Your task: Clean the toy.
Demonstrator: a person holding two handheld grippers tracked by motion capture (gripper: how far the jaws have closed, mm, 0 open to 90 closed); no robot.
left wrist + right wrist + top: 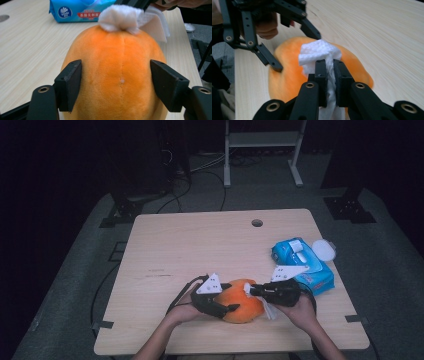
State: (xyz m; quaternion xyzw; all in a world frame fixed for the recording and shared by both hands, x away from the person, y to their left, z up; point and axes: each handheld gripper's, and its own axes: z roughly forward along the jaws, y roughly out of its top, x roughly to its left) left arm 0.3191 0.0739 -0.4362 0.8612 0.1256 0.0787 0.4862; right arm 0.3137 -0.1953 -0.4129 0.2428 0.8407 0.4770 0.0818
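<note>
A: Two grippers busy. My left gripper (pixel 116 85) clamps the orange plush toy (pixel 115 75), fuzzy, seamed, lying at the table's (pixel 200 245) near edge
B: My right gripper (pixel 330 67) pinches a white wipe (pixel 319 53) against it. Blue wipes pack (pixel 75 10) label unreadable

Fuzzy, matt orange plush on the toy (pixel 117 75), with a stitched seam down the middle. Soft, dimpled white tissue in the wipe (pixel 319 53). Pale wood-grain laminate, smooth and faintly sheened, on the table (pixel 200 245). Glossy blue plastic film around the wipes pack (pixel 300 262). Matt black plastic jaws with brass-coloured rivets.
</note>
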